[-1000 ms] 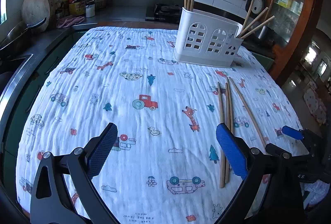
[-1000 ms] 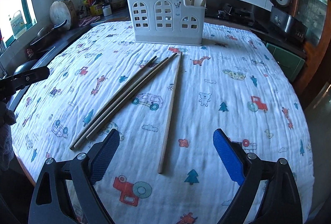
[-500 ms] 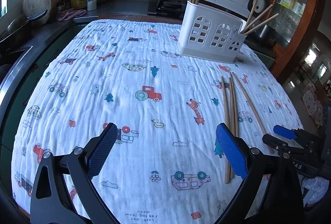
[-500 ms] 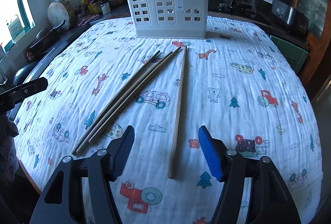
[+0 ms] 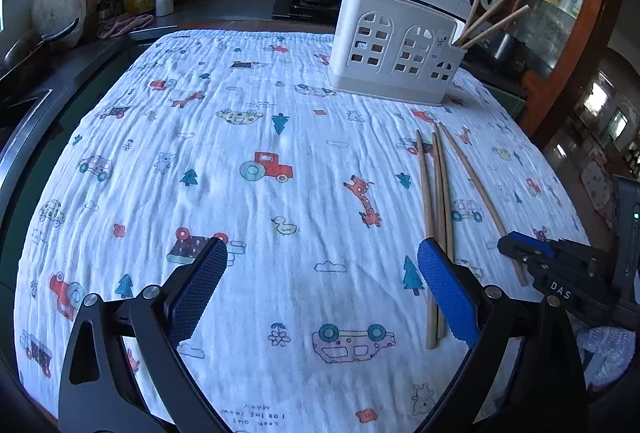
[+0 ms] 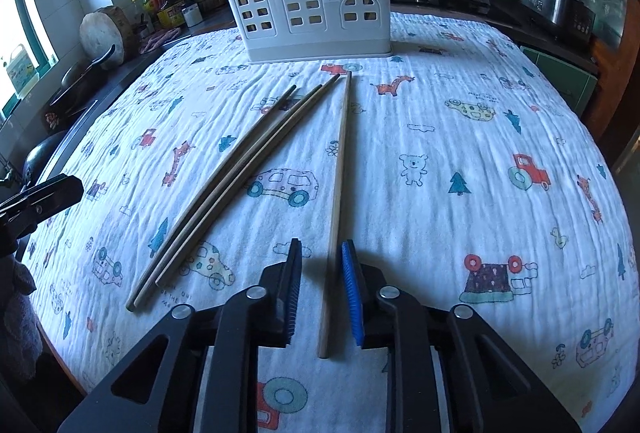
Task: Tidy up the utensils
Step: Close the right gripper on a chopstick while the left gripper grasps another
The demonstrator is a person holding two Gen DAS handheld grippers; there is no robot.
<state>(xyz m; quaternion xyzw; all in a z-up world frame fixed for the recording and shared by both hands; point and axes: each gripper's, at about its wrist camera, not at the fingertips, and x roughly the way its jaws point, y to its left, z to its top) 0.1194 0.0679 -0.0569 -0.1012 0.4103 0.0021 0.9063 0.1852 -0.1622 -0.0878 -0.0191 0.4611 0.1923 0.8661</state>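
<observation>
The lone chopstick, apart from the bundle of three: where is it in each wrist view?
Left wrist: the lone chopstick runs diagonally at right, its near end under the right gripper.
Right wrist: centre, its near end between the right gripper's narrowed fingers, gaps both sides.
Shared landmark: the white holder, beyond its far tip.

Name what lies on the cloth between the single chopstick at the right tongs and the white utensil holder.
Nothing but patterned cloth: in the right wrist view, the single chopstick inside the right tongs ends short of the utensil holder.
</observation>
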